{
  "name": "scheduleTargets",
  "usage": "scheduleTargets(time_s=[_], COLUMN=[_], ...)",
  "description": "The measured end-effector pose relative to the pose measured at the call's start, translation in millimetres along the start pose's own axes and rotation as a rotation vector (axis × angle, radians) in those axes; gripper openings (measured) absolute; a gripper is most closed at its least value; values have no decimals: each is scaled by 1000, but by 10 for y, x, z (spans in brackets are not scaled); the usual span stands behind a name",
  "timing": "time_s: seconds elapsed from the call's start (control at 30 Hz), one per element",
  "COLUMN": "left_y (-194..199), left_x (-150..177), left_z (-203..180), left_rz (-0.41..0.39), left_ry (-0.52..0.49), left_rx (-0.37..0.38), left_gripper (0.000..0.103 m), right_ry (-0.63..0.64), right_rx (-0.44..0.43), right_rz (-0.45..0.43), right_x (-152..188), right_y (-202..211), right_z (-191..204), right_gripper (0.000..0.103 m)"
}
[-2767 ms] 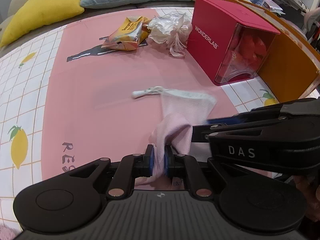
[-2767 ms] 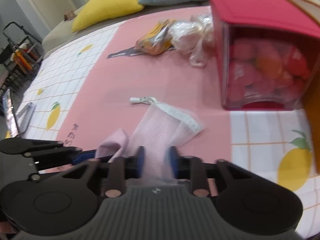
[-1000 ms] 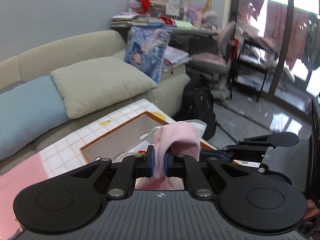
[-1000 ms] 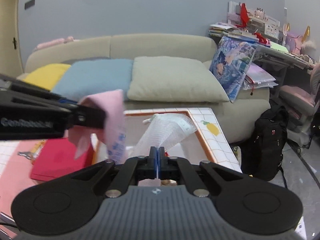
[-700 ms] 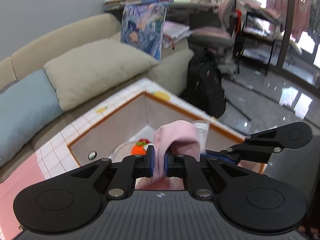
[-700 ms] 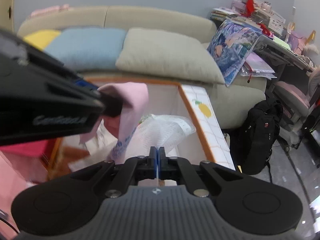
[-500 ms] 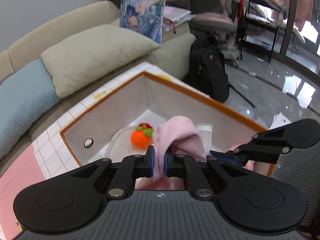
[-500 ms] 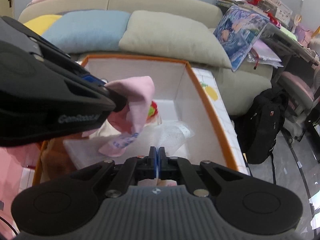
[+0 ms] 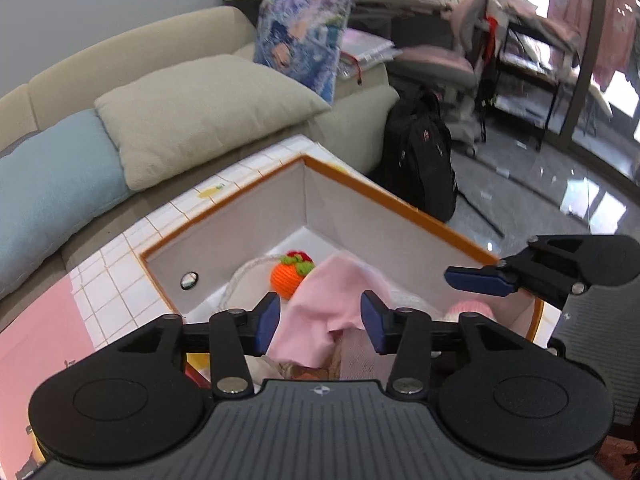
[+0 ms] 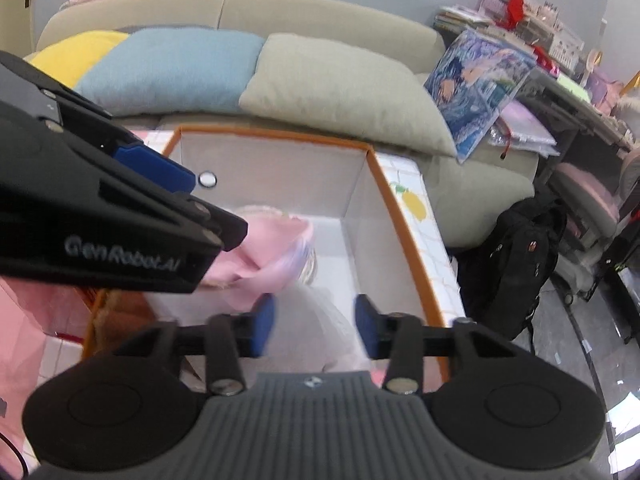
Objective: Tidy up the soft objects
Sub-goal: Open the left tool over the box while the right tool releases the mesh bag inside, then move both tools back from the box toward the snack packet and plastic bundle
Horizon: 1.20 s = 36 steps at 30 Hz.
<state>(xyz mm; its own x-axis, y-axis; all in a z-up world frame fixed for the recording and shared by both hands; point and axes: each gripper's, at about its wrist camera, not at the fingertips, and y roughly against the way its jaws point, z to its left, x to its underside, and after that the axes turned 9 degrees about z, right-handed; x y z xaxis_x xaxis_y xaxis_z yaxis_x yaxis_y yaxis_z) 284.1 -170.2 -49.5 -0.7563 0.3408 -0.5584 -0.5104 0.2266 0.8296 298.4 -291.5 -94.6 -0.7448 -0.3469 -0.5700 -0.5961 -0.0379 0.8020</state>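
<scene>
Half a second ago both pairs of jaws were pinched tight on fabric above the box; now both have just been opening, and the cloth has dropped lower into the box. The left gripper (image 9: 320, 316) stands with its jaws about half apart. The pink cloth (image 9: 332, 304) lies between the blue pads (image 9: 267, 322) but neither pad presses on it; its folded top rises in the gap and the rest hangs down below. The right gripper (image 10: 315, 322) also has its jaws about half apart, and the white mesh bag (image 10: 320, 320), blurred here, lies in the gap with no pad clamped on it.

The pink cloth is soft and crumpled, with a rounded fold on top. In the right wrist view it shows as a pink heap (image 10: 272, 248) just under the left gripper's fingers (image 10: 156, 168), inside the orange-rimmed box (image 9: 404, 204). The box has pale inner walls and stands on the tiled table (image 9: 108, 280) in front of the sofa (image 9: 120, 56). An orange knitted fruit (image 9: 288, 274) with a green and red top lies on the box floor just beyond the cloth, near a loop of white cord (image 9: 240, 276).

Compared with the earlier frames, the box interior fills more of both views, and the pink cloth no longer stands pinched upright.
</scene>
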Motion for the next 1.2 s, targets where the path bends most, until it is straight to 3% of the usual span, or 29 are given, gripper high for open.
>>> scheduleTargets(time_s=[0.17,0.23,0.33,0.4,0.47,0.7,0.9,1.03,1.2], left_y=[235,364,573,714,870,1337,1457,1457,1406], left_x=[14,47,119,181,271,730,1266,1658,2047], left_z=[72,102,141,163,195,478,841,1067,1272], left_rz=[-41,-77,-130,-162,-204,-286,-267,-218,-161], left_ry=[20,23,25,25,23,118,275,411,542], left_rx=[23,25,30,21,9,-34,-115,-138,-159], left_gripper=[61,68,70,72,74,77,77,77,77], right_ry=[14,14,6,-22,-71,-185,-242,-287,-262], right_rx=[30,32,33,31,14,-98,-201,-300,-341], right_rz=[-41,-64,-97,-125,-169,-270,-272,-215,-123], right_x=[-35,-38,-41,-43,-32,13,95,175,284], right_y=[198,304,477,599,739,1059,1099,1031,920], right_z=[69,102,162,197,228,486,798,1037,1433], right_gripper=[66,68,69,75,87,92,96,96,97])
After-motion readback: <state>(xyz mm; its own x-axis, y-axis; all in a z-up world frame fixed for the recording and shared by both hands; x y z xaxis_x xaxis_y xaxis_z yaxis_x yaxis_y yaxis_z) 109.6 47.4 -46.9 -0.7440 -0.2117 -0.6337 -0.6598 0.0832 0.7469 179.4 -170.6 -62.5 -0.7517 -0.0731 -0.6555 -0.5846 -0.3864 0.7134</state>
